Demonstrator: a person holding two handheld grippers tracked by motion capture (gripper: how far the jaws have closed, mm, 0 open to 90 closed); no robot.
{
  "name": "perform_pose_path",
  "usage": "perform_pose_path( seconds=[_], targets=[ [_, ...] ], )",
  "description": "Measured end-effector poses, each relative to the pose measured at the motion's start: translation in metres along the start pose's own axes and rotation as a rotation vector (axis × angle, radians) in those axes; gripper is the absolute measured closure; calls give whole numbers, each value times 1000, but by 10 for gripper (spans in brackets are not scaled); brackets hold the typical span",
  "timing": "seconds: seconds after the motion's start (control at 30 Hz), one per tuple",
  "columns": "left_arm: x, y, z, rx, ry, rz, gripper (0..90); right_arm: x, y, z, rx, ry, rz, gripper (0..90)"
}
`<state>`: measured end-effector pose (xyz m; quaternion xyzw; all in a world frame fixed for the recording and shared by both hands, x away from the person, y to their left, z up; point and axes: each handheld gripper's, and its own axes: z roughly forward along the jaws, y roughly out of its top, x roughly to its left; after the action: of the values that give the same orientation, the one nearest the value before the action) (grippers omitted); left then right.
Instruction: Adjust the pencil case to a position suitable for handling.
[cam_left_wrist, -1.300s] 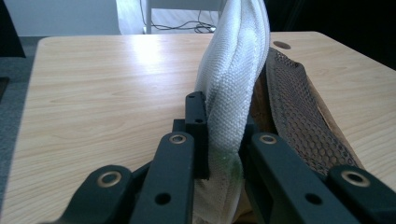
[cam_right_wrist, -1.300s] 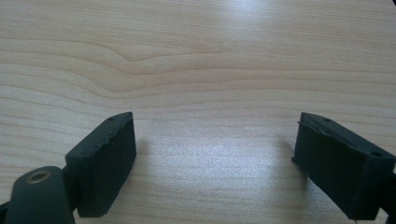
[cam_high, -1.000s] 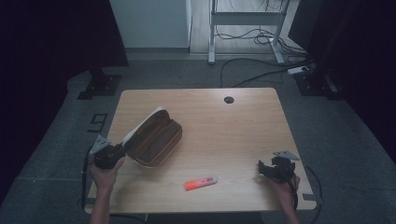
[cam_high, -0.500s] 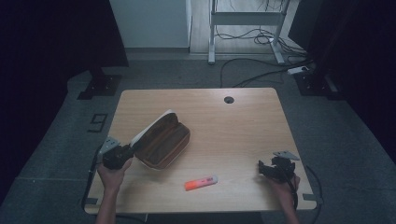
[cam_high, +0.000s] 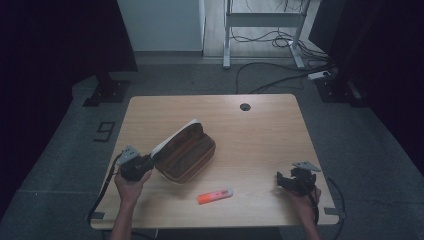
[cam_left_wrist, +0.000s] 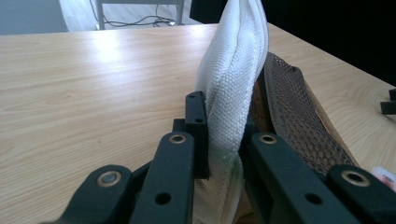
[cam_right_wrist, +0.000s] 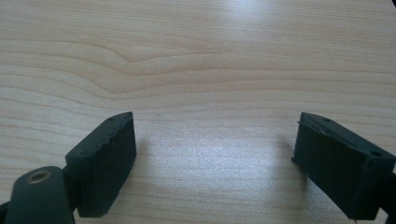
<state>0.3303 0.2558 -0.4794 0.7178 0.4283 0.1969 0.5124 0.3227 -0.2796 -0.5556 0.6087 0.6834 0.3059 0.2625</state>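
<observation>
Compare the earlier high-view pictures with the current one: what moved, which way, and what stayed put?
The left gripper, shut on the pencil case's white lid, dragged the pencil case rightward across the table. The orange marker and the open right gripper stayed where they were.

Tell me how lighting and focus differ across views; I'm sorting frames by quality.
High view: dim, table lit, surroundings nearly black. Left gripper view: bright, white lid sharp, foreground jaws soft. Right gripper view: pale glare patch on the wood between the open right gripper.
</observation>
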Motion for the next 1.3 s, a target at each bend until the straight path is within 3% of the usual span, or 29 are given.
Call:
perform_pose_path(
  seconds=[0.33,0.63,0.83,0.97,1.13,1.3],
  targets=[
    [-7,-8,19,31,-23,15,832,0,0,0,0,-1,0,124],
    [-3,-14,27,53,-20,24,829,0,0,0,0,-1,0,124],
    [0,-22,31,94,6,58,793,0,0,0,0,-1,0,124],
    [1,-27,32,103,12,57,753,0,0,0,0,-1,0,124],
    [0,-27,31,95,10,54,684,0,0,0,0,-1,0,124],
    [-1,-27,27,100,34,52,436,0,0,0,0,-1,0,124]
  ],
)
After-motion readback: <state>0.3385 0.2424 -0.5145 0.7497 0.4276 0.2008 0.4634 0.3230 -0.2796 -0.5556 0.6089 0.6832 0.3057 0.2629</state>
